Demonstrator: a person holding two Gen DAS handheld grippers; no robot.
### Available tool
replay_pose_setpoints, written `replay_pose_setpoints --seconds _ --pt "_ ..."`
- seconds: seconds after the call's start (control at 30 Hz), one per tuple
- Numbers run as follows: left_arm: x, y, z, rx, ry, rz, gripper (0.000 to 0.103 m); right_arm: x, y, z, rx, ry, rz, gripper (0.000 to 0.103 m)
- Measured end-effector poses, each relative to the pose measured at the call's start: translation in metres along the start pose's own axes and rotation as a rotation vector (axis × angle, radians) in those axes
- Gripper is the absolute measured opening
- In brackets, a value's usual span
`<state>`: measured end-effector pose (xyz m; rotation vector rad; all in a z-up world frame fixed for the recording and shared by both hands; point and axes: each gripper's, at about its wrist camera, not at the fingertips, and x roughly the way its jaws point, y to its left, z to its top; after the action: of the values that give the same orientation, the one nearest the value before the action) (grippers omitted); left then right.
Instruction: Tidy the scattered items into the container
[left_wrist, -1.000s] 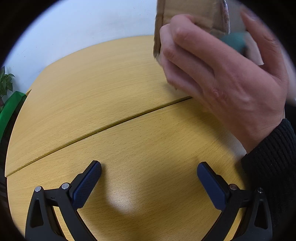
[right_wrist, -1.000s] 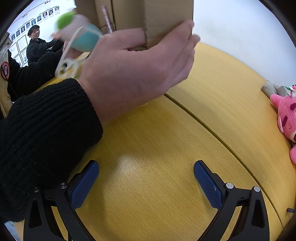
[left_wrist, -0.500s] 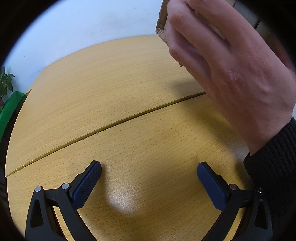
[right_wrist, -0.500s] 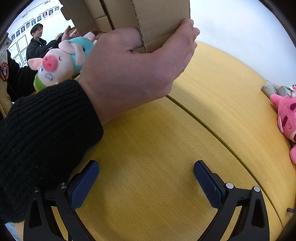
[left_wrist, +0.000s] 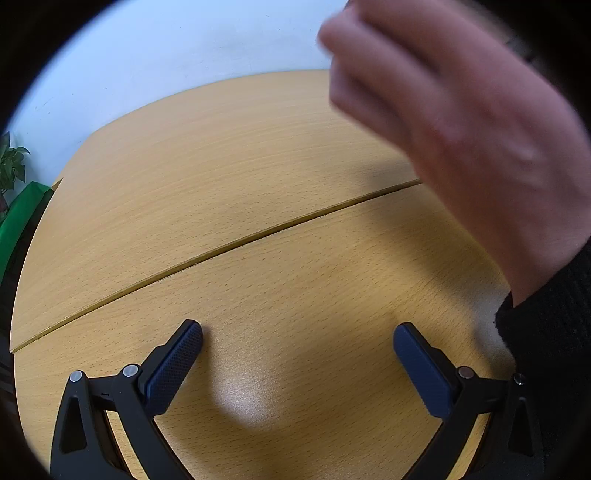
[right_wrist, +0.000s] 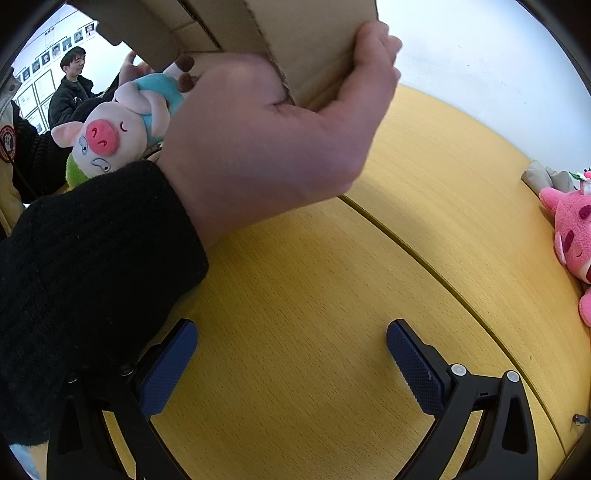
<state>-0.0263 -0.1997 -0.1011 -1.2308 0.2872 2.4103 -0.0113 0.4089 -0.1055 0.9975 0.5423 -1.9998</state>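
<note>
Lifted higher than half a second ago, the cardboard box (right_wrist: 295, 44) is now filling the top of the right wrist view, and the bare hand (right_wrist: 273, 136) holding it by a lower corner has swung up with it; in the left wrist view that same hand (left_wrist: 461, 129) is blurring with motion and the box has slipped out of sight there. A plush pig (right_wrist: 118, 129) in a teal hood is tumbling out just beside the black knitted sleeve (right_wrist: 85, 280), upside down and apparently in mid-air below the box's open flaps. So the container is being held up over the desk (right_wrist: 314, 332) rather than standing on it, and the toys are only now being spilled out.

Farther off, a pink plush toy (right_wrist: 572, 236) is lying at the desk's right edge. The right gripper (right_wrist: 291, 350) and the left gripper (left_wrist: 299, 354) are both resting low over bare wood with their blue fingers (left_wrist: 173, 369) spread wide, holding nothing.

My worry is that tidying is starting too soon. The sleeve is crossing right over the right gripper's left finger, so any forward move risks striking the arm. The pig may bounce off the near edge, or land under the box when it is set down. The pink toy is sitting close enough to the rim that a clumsy nudge could push it off.
</note>
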Motion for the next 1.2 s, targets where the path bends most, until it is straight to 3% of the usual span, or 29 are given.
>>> replay_pose_setpoints --seconds 1.2 --pt "0.0034 0.0036 0.0054 0.0 0.0 0.001 0.103 0.0058 -0.0008 -0.0032 0.0 0.0 -0.002 0.103"
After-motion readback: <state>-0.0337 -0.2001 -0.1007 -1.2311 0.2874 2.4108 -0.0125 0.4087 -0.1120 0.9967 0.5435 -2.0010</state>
